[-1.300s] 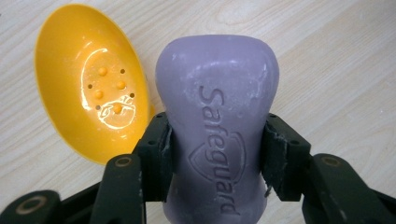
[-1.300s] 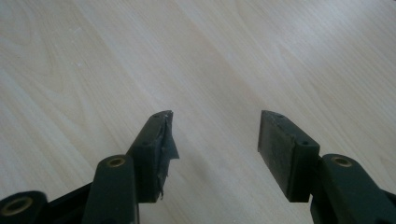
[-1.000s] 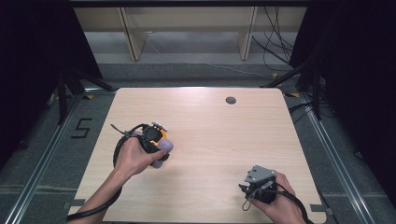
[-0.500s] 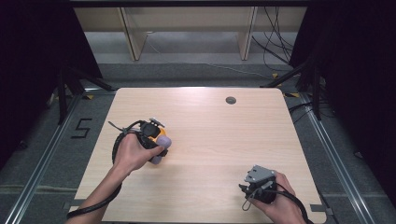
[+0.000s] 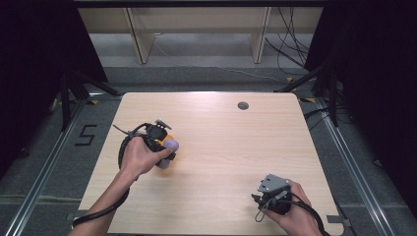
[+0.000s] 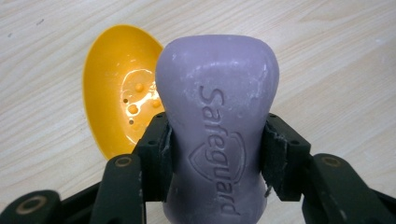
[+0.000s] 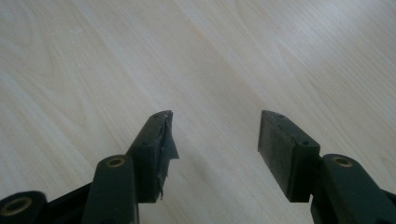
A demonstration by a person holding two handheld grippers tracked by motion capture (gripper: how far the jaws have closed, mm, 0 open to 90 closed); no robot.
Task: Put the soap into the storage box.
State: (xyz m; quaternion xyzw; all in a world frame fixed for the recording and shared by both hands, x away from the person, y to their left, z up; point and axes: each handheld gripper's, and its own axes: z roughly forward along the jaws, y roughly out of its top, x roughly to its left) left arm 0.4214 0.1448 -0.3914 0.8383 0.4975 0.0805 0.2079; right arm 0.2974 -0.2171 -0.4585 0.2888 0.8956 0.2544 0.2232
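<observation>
Between the left gripper's [image 6: 217,154] fingers [image 6: 154,154], purple soap bar [image 6: 217,93].

A pale wooden table [image 5: 231,142] stands on grey floor [image 5: 206,73], black drapes at three and nine o'clock, shelving [image 5: 196,24] at twelve.

In the left gripper view the soap [image 6: 217,135] runs off the bottom edge, so its lower end is cut off. It also covers the right side of the yellow dish [image 6: 116,88]. The pads [image 6: 156,154] hide the sides of the soap where they press it. In the high view the hand [image 5: 139,157] covers most of the left gripper [image 5: 164,147], and the dish there is too small to tell apart. The right gripper [image 5: 260,201] is partly under the other hand [image 5: 295,214], and that arm is cut off by the bottom edge.
</observation>
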